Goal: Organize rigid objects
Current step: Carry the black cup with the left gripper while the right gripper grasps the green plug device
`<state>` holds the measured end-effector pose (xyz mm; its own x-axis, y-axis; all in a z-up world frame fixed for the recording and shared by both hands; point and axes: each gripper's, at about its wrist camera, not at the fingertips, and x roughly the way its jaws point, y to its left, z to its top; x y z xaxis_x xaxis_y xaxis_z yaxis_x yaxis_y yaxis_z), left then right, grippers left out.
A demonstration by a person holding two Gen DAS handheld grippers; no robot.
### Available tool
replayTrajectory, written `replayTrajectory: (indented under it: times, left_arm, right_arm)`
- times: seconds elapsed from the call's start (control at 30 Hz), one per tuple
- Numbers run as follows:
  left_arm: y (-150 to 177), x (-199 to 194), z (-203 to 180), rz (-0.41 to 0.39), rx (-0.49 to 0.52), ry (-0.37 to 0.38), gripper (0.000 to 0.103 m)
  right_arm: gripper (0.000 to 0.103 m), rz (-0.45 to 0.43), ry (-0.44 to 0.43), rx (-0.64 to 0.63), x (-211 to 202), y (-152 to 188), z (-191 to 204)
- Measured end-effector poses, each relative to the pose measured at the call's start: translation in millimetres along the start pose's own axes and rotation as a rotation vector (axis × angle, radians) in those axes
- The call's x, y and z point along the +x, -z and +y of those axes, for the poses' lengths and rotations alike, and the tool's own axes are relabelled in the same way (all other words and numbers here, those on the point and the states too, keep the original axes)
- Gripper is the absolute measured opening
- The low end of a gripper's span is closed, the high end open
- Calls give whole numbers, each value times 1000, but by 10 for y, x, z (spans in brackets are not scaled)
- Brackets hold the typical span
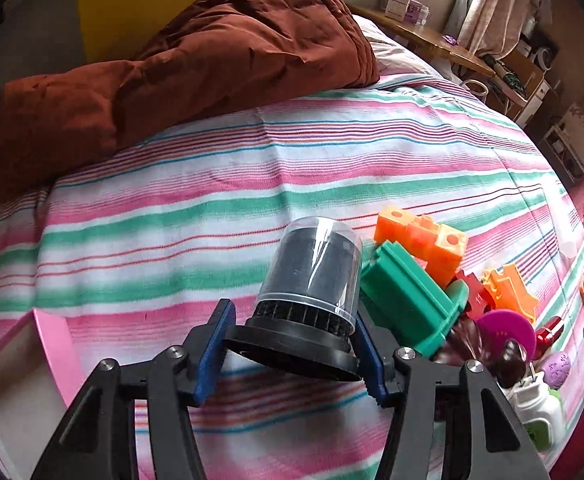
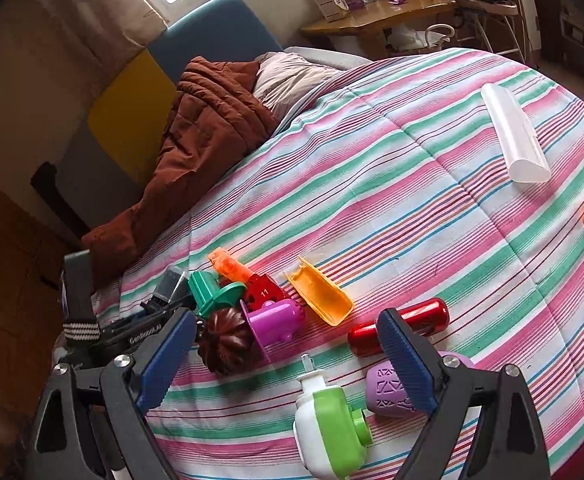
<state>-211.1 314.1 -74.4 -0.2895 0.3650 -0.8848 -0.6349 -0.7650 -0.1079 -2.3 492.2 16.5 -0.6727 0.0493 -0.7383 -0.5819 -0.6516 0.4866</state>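
My left claw (image 1: 292, 344) pinches the black base of a clear-domed black canister (image 1: 312, 276), its blue pads pressed against both sides of the flange, and the canister tilts away from me over the striped bed (image 1: 211, 184). Just beside it lie a green block (image 1: 408, 304) and an orange block (image 1: 424, 240), touching each other. A pink box (image 1: 31, 364) sits near the bed's near left edge. My right claw (image 2: 287, 356) is spread wide and holds nothing; between its pads I see a white and green bottle (image 2: 328, 428), with a purple perforated piece (image 2: 388, 388) and a red metal cylinder (image 2: 400, 326) nearby. A white tube (image 2: 516, 136) lies well apart, toward the bed's far right edge.
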Motion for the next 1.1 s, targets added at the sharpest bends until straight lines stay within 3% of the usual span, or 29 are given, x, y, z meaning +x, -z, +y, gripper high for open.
replayTrajectory:
  times: [0.27,0.47,0.77,0.93,1.1]
  left_arm:
    - [538,-679,-110,-106,-12,10,58]
    - [958,-1053,-166,-155,-40,39,58]
    - [1480,-1455,-96,-184,-78,56,58]
    - [1624,-1662,36,-216,-112,47,58]
    - [1776,-1773,145,-233,-145,39,58]
  right_arm:
    - [93,21,-32,76,28,-38,-148]
    - [88,103,-92,101,149,4,-163]
    - [59,225,-35,19,347,139,-35]
    - [58,330,-106,-68,479,271,148]
    - [58,370,-190,-155,474,370,350]
